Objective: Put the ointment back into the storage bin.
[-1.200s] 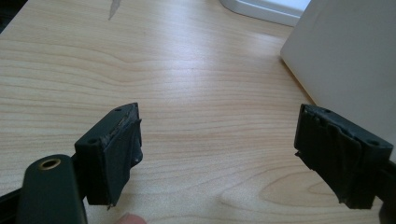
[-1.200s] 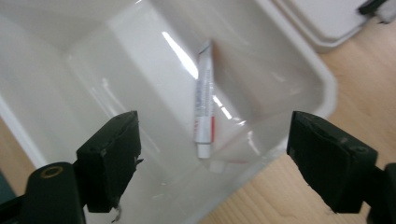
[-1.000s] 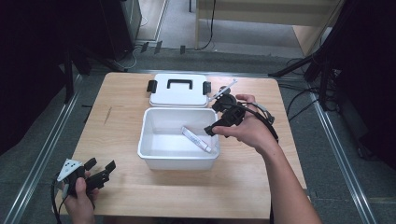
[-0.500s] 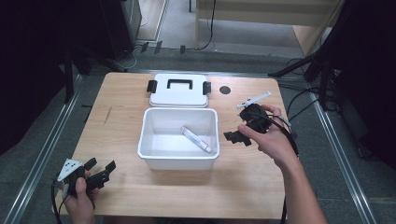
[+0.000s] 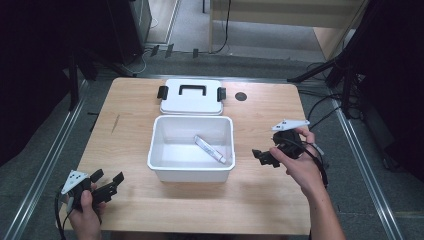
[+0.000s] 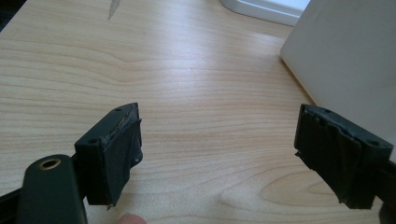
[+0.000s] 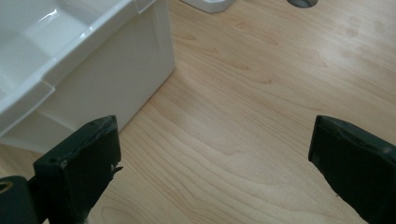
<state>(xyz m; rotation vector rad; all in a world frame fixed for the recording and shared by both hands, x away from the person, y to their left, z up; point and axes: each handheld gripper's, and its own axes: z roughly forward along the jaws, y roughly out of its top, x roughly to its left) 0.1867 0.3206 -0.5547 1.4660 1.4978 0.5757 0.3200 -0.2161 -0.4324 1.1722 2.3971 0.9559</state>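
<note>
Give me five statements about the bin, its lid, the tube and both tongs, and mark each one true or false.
1. The white bin holds a tube. True.
2. The lid is closed on the bin. False: it lies on the table behind the bin.
3. The right tongs grip the tube. False: their jaws are open and empty, beside the bin.
4. The left tongs are open over bare wood. True.
5. The lid has a black handle. True.
</note>
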